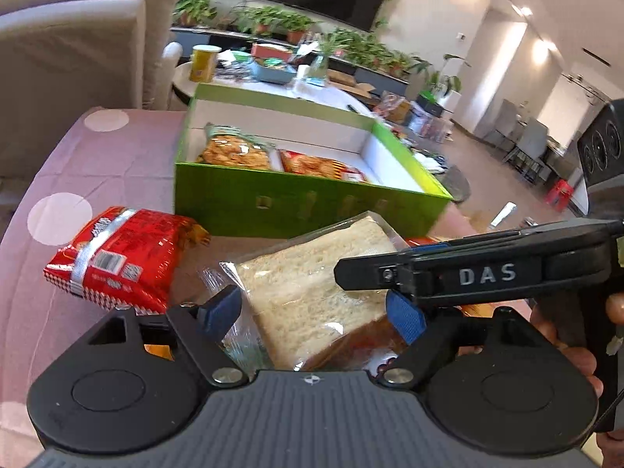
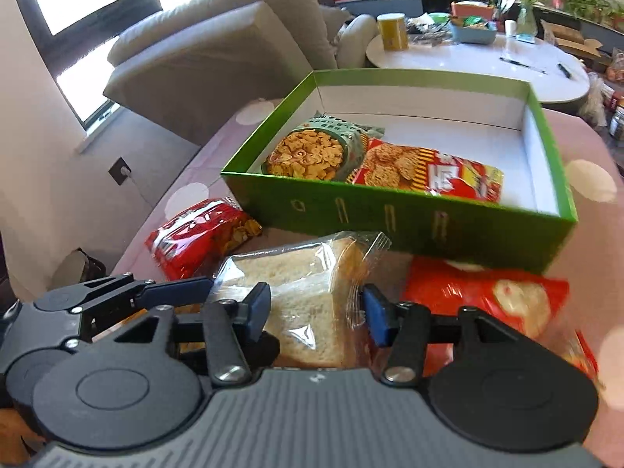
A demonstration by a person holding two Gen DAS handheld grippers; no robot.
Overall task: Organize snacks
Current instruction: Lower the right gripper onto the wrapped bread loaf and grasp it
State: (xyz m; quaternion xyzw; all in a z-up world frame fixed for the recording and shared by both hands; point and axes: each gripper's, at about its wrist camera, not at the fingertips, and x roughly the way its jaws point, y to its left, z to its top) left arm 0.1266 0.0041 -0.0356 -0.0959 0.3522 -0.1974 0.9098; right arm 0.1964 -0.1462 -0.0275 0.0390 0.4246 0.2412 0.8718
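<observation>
A clear-wrapped white-bread sandwich point(image 1: 312, 280) point(image 2: 308, 288) sits in front of the green box point(image 1: 312, 206) point(image 2: 390, 214). My left gripper point(image 1: 312, 312) has its blue pads against the wrap on both sides of it, shut on it. My right gripper point(image 2: 318, 312) is shut on the same sandwich, and one of its fingers point(image 1: 468, 273) comes in from the right in the left wrist view. The left gripper's arm point(image 2: 117, 292) reaches in from the left in the right wrist view. Two snack bags, a cracker bag point(image 2: 312, 152) and a red biscuit bag point(image 2: 429, 171), lie in the box.
A red snack bag point(image 1: 124, 261) point(image 2: 195, 241) lies left of the sandwich on the pink dotted tablecloth point(image 1: 97, 163). Another red bag point(image 2: 487, 296) lies to its right. A beige sofa point(image 2: 214, 58) and a cluttered white round table point(image 2: 468, 62) stand beyond the box.
</observation>
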